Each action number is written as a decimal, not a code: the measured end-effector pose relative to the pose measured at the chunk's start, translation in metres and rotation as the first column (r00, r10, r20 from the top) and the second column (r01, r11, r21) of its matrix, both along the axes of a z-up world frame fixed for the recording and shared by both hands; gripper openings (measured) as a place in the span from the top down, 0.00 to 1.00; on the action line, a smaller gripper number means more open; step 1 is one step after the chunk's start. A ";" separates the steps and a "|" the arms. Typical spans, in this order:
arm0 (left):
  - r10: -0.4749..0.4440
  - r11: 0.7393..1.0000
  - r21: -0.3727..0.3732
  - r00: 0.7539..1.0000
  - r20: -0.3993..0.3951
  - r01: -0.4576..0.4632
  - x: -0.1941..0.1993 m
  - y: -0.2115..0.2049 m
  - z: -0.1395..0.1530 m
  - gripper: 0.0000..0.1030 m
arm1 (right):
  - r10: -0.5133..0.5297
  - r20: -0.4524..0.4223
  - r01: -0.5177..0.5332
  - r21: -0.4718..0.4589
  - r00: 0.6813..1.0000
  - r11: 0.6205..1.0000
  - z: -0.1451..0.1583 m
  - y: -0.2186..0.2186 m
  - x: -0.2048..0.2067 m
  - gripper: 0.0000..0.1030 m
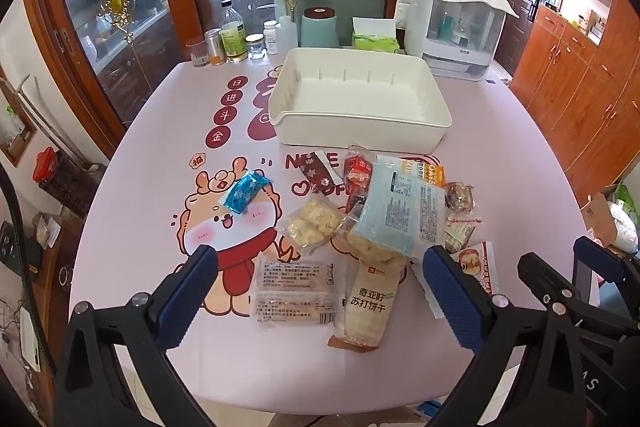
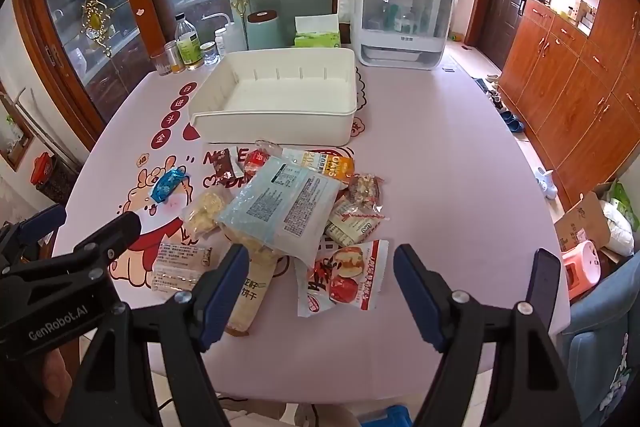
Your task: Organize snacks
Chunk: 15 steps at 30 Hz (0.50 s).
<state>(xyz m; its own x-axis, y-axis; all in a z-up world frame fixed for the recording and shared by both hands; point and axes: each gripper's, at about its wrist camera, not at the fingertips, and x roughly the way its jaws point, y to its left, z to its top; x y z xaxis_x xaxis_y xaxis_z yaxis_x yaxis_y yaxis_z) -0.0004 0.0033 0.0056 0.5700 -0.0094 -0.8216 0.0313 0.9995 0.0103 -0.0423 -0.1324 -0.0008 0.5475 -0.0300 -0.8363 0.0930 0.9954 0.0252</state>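
A pile of snack packets lies on the pink table in front of an empty white bin (image 1: pixel 356 99) (image 2: pixel 280 95). On top sits a large pale blue packet (image 1: pixel 400 211) (image 2: pixel 280 207). A small blue candy wrapper (image 1: pixel 245 191) (image 2: pixel 168 185) lies apart to the left. Nearest me are a clear biscuit pack (image 1: pixel 295 289) (image 2: pixel 176 267), a soda cracker pack (image 1: pixel 366 303) and a red-and-white packet (image 2: pixel 344 277). My left gripper (image 1: pixel 320 267) hovers open above the near packs, nothing between its fingers. My right gripper (image 2: pixel 320 263) hovers open above the red-and-white packet, also holding nothing.
Bottles and jars (image 1: pixel 234 39), a teal canister (image 1: pixel 318 27), a tissue box (image 1: pixel 374 39) and a white covered rack (image 1: pixel 452 23) line the table's far edge. Wooden cabinets (image 2: pixel 568 87) stand to the right. A pink stool (image 2: pixel 580 267) and a cardboard box (image 2: pixel 584 219) sit on the floor.
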 end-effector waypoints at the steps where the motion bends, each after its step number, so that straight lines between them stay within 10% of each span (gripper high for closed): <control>1: 0.000 1.000 0.001 1.000 0.001 0.000 0.000 0.000 0.000 0.02 | 0.000 0.000 0.000 -0.001 1.000 1.000 0.000 0.001 0.000 0.27; 15: 0.001 1.000 0.000 1.000 0.010 -0.001 -0.003 0.003 0.001 0.02 | 0.011 0.010 -0.011 -0.005 1.000 1.000 0.004 0.003 -0.004 0.27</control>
